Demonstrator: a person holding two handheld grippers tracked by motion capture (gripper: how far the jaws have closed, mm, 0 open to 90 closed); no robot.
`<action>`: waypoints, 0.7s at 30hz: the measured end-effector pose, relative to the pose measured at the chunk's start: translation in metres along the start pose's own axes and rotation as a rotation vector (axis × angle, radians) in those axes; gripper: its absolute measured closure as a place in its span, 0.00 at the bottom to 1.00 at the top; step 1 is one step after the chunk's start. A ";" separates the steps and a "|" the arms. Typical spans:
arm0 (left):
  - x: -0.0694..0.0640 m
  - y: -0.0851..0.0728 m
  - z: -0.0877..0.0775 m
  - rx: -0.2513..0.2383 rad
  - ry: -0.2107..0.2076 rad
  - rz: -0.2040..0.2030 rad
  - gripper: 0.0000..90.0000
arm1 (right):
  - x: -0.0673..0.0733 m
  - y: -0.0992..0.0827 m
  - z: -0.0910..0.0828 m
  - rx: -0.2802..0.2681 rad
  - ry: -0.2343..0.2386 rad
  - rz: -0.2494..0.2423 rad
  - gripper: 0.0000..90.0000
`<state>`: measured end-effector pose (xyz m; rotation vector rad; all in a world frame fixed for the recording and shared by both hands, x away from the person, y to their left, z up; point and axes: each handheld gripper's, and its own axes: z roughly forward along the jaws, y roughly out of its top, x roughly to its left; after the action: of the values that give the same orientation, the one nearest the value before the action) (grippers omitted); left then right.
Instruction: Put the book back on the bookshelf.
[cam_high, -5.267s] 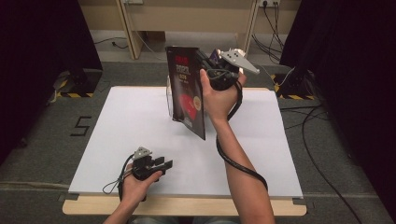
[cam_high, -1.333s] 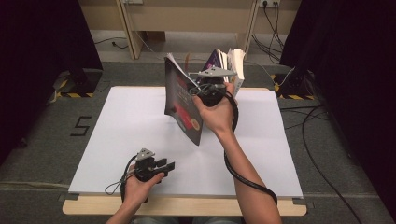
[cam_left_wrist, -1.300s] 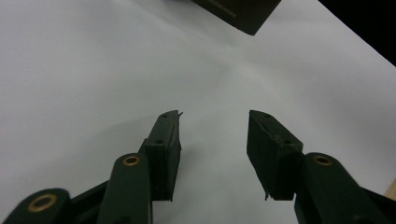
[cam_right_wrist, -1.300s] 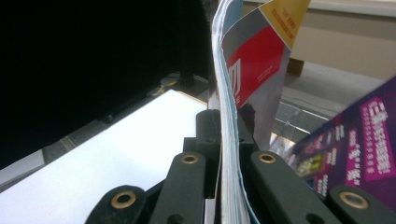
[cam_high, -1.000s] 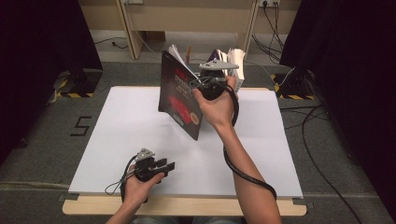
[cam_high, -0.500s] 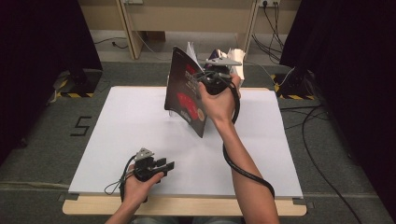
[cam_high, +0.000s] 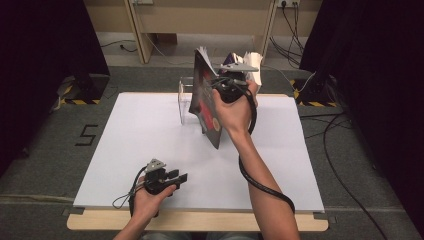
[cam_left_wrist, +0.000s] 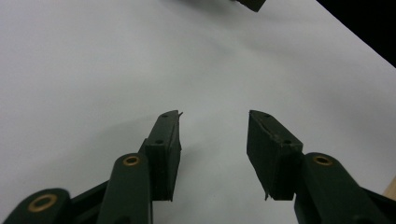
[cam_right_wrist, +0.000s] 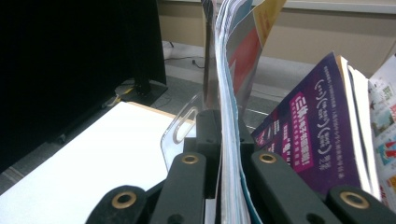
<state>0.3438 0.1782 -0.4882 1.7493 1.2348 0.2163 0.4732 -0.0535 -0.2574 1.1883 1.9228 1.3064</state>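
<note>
A magazine (cam_high: 204, 102) with a dark red cover hangs above the far middle of the white table (cam_high: 125, 150), tilted with its lower corner toward me. My right gripper (cam_high: 214, 92) is shut on its pages. In the right gripper view the thin pages (cam_right_wrist: 227, 93) stand edge-on, pinched between the two jaws of the right gripper (cam_right_wrist: 219, 119). Near the table's front edge my left gripper (cam_high: 175, 177) rests in a hand, open. In the left gripper view, the left gripper (cam_left_wrist: 212, 149) has nothing but bare table (cam_left_wrist: 93, 56) between its jaws.
A clear acrylic stand (cam_high: 184, 100) stands at the table's far edge, just left of the held magazine, and appears again (cam_right_wrist: 180, 126) in the right gripper view. More magazines, one purple (cam_right_wrist: 313, 135), lean behind the right hand (cam_high: 247, 60). Dark curtains flank the table.
The held magazine has swung a little in the right gripper and stands more edge-on to me. The left gripper has stayed where it was.
</note>
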 end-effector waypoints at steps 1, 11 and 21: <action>0.000 0.000 0.000 0.000 0.001 0.000 0.60 | 0.002 0.000 0.001 -0.002 0.002 0.001 0.97; 0.001 0.000 -0.001 -0.003 0.000 -0.004 0.60 | 0.021 0.003 0.010 -0.032 -0.004 -0.031 0.97; 0.002 0.000 -0.001 -0.004 0.000 -0.004 0.60 | 0.029 0.004 0.023 -0.054 -0.012 -0.042 0.97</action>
<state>0.3440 0.1801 -0.4881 1.7438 1.2372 0.2165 0.4789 -0.0171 -0.2612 1.1208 1.8817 1.3185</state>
